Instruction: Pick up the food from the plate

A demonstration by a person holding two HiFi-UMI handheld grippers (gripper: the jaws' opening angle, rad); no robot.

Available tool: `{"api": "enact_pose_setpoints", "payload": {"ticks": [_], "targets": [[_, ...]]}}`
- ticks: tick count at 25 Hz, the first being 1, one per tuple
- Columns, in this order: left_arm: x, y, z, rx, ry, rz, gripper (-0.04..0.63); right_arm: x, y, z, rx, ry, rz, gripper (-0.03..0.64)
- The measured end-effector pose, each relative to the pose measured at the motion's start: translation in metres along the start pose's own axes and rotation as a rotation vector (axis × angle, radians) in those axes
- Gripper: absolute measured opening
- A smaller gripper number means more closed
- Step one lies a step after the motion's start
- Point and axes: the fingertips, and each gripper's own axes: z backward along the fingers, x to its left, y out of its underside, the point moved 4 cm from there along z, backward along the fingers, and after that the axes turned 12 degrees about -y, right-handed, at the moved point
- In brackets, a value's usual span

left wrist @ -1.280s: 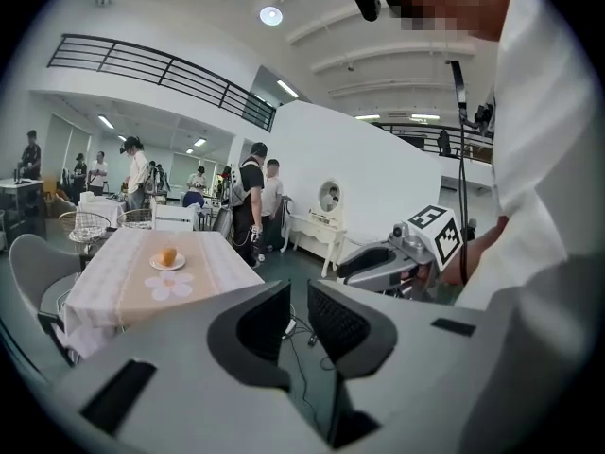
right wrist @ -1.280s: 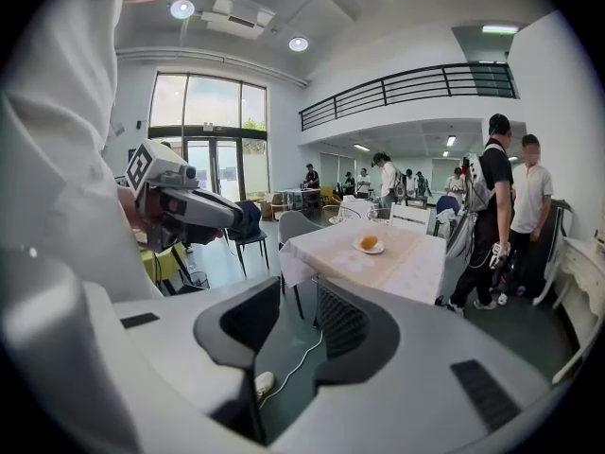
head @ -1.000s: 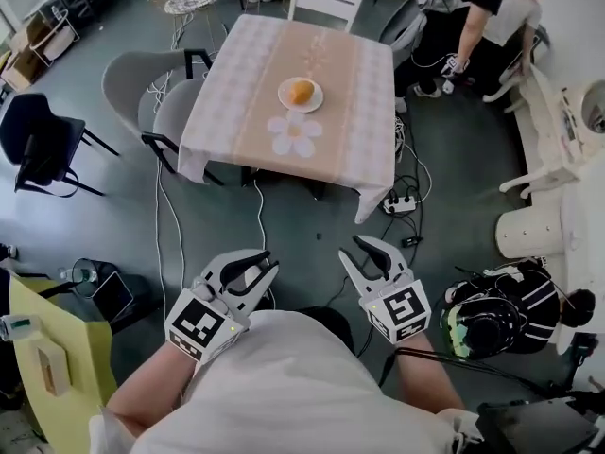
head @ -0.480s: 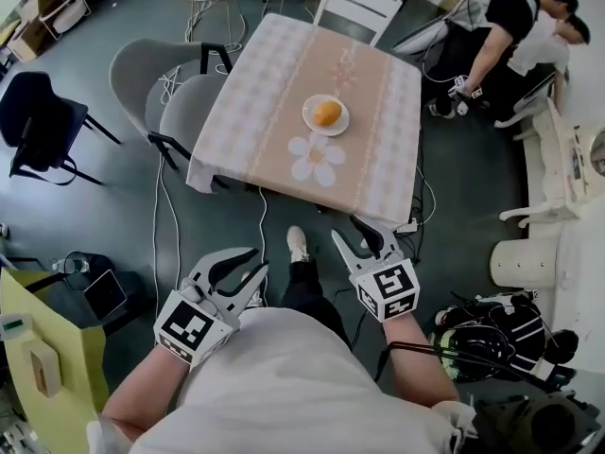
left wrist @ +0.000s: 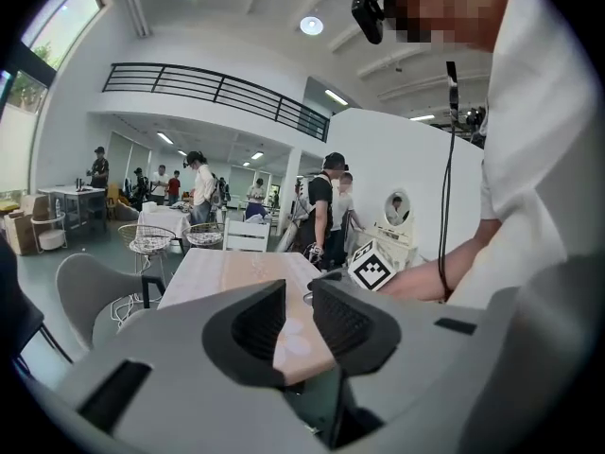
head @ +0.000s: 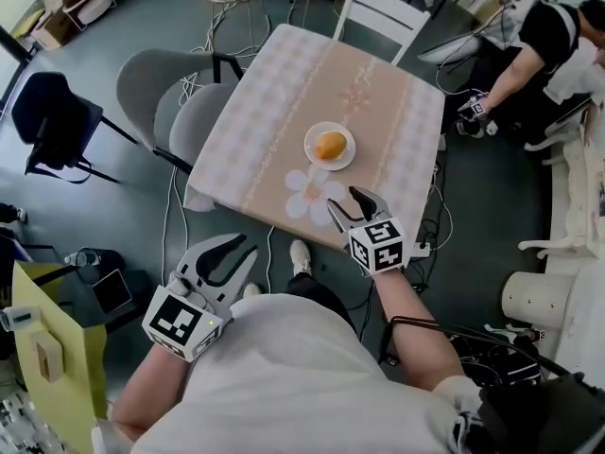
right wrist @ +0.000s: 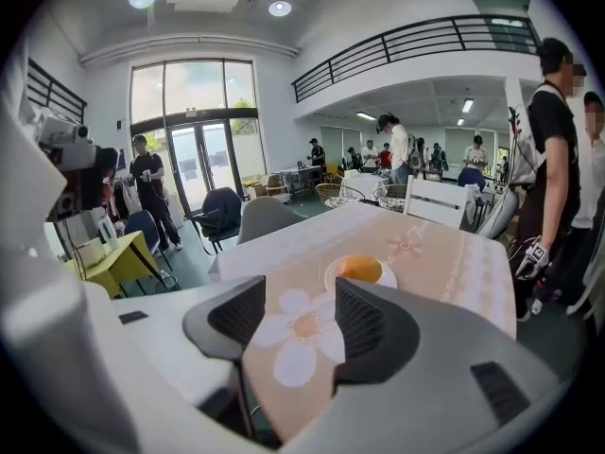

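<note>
An orange round piece of food (head: 330, 145) (right wrist: 359, 269) lies on a small white plate (head: 346, 157) (right wrist: 386, 278) in the middle of the table (head: 284, 112), just beyond a white flower mat (head: 308, 195) (right wrist: 301, 334). My right gripper (head: 345, 204) hovers over the table's near edge, short of the plate; its jaws are opening and hold nothing. My left gripper (head: 223, 255) stays back off the table, near my body, open and empty. In the left gripper view the table (left wrist: 227, 277) lies ahead between the jaws.
Two grey chairs (head: 180, 102) stand at the table's left side and a white chair (head: 383, 12) at its far end. A dark chair (head: 57, 126) is further left. People (head: 558, 36) bend over at the upper right. Cables (head: 175, 225) run across the floor.
I have walked up to the table: it now fills more of the head view. The right gripper has reached forward over the table's near edge and its jaws have spread wider. The left gripper stays low.
</note>
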Motion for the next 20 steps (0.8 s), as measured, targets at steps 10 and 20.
{"api": "enact_pose_setpoints", "payload": {"ticks": [10, 20], "targets": [[0.002, -0.017, -0.06, 0.074, -0.117, 0.083, 0.081, -0.092, 0.016, -0.081, 0.056, -0.066, -0.18, 0.308], [0.017, -0.013, -0.07, 0.123, -0.236, 0.136, 0.081, -0.126, 0.007, -0.128, 0.081, -0.066, -0.221, 0.337]]}}
